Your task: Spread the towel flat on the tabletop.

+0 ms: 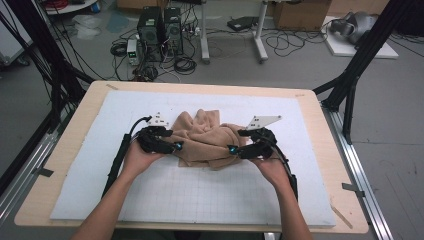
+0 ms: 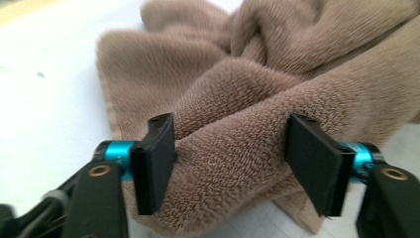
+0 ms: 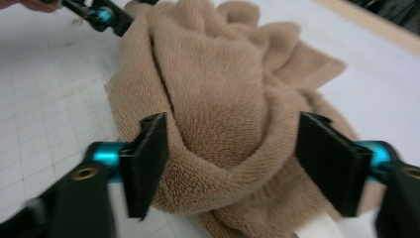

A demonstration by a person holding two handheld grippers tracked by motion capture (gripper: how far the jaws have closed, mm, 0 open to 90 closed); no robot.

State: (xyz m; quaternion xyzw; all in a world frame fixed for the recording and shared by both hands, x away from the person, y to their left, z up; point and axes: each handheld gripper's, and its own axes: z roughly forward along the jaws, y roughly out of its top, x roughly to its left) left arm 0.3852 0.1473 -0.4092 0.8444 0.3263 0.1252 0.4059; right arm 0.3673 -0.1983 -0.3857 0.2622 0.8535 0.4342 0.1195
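Observation:
A crumpled tan towel (image 1: 204, 136) lies bunched in the middle of the white gridded mat (image 1: 200, 195). My left gripper (image 1: 177, 146) sits at the towel's left side, and a thick fold (image 2: 237, 94) fills the gap between its wide-set pads (image 2: 154, 158) without being squeezed. My right gripper (image 1: 233, 149) sits at the towel's right side with its jaws wide around a rolled bulge of the towel (image 3: 218, 84). The left gripper (image 3: 101, 15) also appears at the far side of the towel in the right gripper view.
The mat covers a wooden table (image 1: 67, 150) with bare margins on both sides. Black frame poles (image 1: 350, 85) stand at the table's corners. Computer towers (image 1: 160, 30) and tangled cables lie on the floor beyond.

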